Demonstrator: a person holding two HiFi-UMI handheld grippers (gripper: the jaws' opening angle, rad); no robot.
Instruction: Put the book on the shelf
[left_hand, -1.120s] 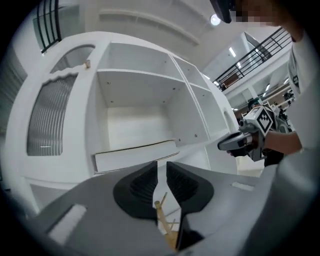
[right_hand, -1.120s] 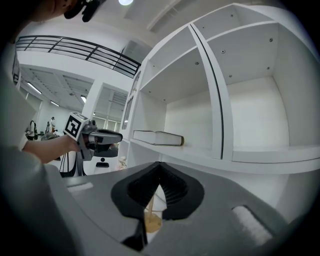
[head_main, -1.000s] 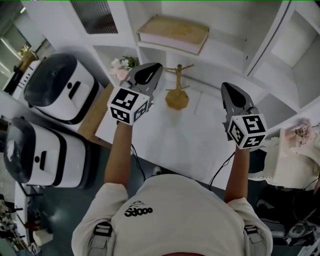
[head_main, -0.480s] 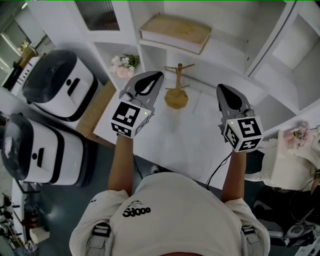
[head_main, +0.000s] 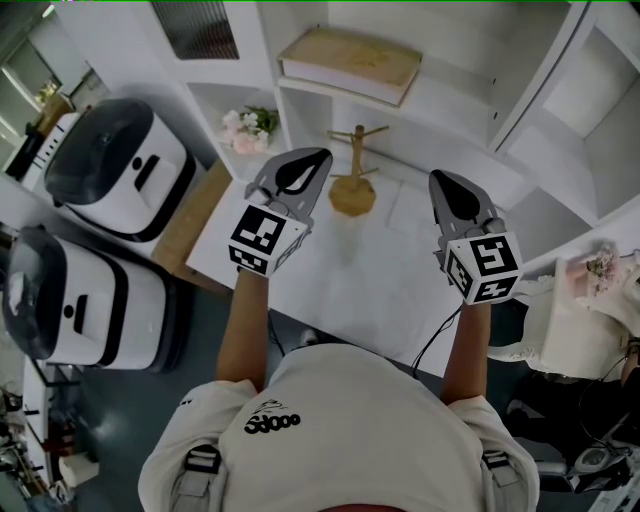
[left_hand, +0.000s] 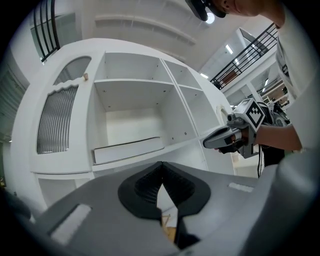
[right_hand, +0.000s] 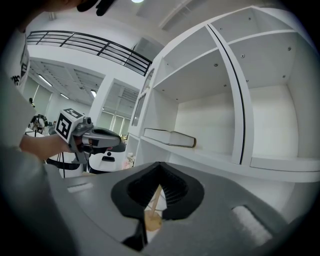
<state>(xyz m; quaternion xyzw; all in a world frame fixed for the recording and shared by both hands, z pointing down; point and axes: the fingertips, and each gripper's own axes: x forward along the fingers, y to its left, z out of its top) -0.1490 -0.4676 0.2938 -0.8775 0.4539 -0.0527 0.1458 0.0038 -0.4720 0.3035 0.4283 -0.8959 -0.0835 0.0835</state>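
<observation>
On the open shelf (head_main: 450, 105) of the white cabinet, the book (head_main: 348, 65) lies flat with its pale cover up and its long edge close to the front lip. Lying flat, it needs nothing to prop it and, by my judgement, will not tip or slide. The task therefore looks done rather than under way.

The left hand-held gripper (head_main: 320, 155) is clenched, its jaw tips meeting with nothing between them. The right hand-held gripper (head_main: 437, 178) is drawn together in the same way and is also empty. That fits hands with nothing left to carry.

Both point level toward the cabinet and hang above the white counter (head_main: 370, 275), below the shelf and apart from the book. They sit on either side of a small wooden stand (head_main: 355, 185) on the counter and touch neither it nor each other. In each gripper view a sliver of that stand shows through the gap behind the jaw tips. It stands beyond the jaws and is not gripped.

A bunch of pale flowers (head_main: 248, 128) sits in a lower cabinet compartment on the left, well clear of both hands
</observation>
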